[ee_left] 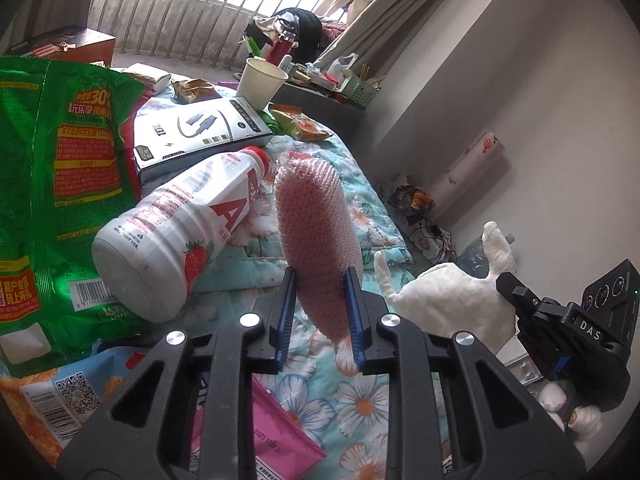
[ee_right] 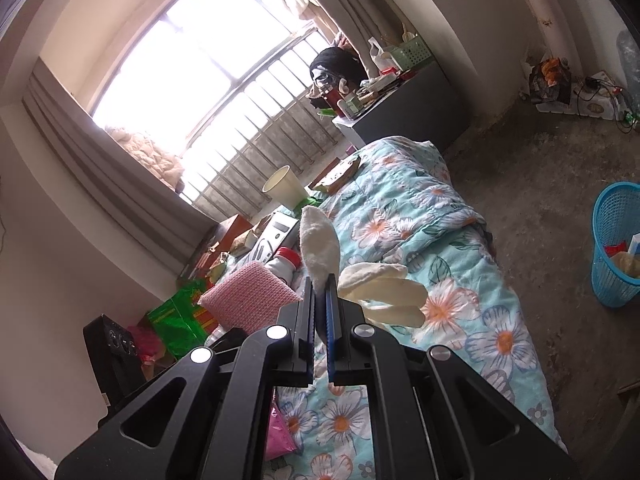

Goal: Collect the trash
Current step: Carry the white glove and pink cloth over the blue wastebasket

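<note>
My left gripper (ee_left: 320, 280) is shut on a pink bumpy sponge pad (ee_left: 318, 236) and holds it on edge above the floral quilt (ee_left: 352, 392). The pad also shows in the right wrist view (ee_right: 248, 300). My right gripper (ee_right: 320, 282) is shut on a white glove (ee_right: 320, 248), whose loose fingers (ee_right: 384, 284) hang to the right. The glove (ee_left: 452, 300) and the right gripper body (ee_left: 576, 328) show at the right of the left wrist view. A white strawberry drink bottle (ee_left: 180, 232) lies on its side beside a green snack bag (ee_left: 48, 200).
A blue waste basket (ee_right: 616, 248) with trash in it stands on the floor right of the bed. A white box (ee_left: 200, 132), a paper cup (ee_left: 262, 82), an orange snack bag (ee_left: 44, 408) and a pink packet (ee_left: 276, 436) lie on the quilt. A cluttered dark cabinet (ee_right: 412, 112) stands beyond the bed.
</note>
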`<state>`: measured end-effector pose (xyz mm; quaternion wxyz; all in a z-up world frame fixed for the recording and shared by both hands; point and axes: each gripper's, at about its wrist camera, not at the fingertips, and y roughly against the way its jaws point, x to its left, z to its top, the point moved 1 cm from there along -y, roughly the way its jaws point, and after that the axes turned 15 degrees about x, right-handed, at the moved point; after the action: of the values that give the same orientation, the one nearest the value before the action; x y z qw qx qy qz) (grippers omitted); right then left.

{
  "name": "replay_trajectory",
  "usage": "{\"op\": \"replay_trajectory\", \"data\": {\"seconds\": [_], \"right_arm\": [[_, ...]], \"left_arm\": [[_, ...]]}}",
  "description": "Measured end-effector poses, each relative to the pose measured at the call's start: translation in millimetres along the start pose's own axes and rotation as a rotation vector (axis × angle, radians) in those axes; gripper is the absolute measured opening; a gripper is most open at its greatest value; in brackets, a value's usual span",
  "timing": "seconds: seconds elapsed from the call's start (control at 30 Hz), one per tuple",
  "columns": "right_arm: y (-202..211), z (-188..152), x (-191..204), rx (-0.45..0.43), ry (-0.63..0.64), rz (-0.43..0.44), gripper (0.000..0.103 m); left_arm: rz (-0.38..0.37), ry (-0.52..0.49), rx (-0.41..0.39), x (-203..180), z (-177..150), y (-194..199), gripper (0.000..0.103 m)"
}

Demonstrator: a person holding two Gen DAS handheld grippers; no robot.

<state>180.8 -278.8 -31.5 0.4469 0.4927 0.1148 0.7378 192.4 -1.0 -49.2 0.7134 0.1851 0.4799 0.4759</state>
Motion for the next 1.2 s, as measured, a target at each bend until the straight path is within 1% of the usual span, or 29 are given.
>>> {"op": "replay_trajectory", "data": {"seconds": [0.2,0.37,0.47,0.63,0.83,0.97,1.03,1.13,1.2], "right_arm": [[12,-6,3,-0.037,-0.008,0.006,0.005],[27,-7,1,-0.081,-0.009,0.03,0.005],[41,-7,-2,-0.114,-0.009,0.042,0.005],[67,-10,-13,-0.176,-0.021,0.048,0.005],[100,-9,-41,-0.255,-0.065,0.045,0.005],[123,-7,-63,-0.308,-0.096,0.022,0.005],[135,-5,-77,-0.332,-0.113,0.011,0.005],[152,1,-102,-0.359,-0.146,-0.014,0.005],[161,7,-121,-0.37,-0.169,-0.037,0.005]], "left_arm": [[-0.015,-0.04,-0.032,-5,3,18,0.021],[-0.017,-0.086,-0.054,-20,3,30,0.021],[-0.024,-0.125,-0.065,-35,3,36,0.021],[-0.039,-0.192,-0.058,-68,3,31,0.021],[-0.088,-0.298,-0.015,-119,10,9,0.021],[-0.127,-0.367,0.017,-158,14,-10,0.021],[-0.15,-0.396,0.043,-179,17,-25,0.021],[-0.164,-0.452,0.079,-211,18,-49,0.021],[-0.173,-0.489,0.119,-232,18,-71,0.021]]}}
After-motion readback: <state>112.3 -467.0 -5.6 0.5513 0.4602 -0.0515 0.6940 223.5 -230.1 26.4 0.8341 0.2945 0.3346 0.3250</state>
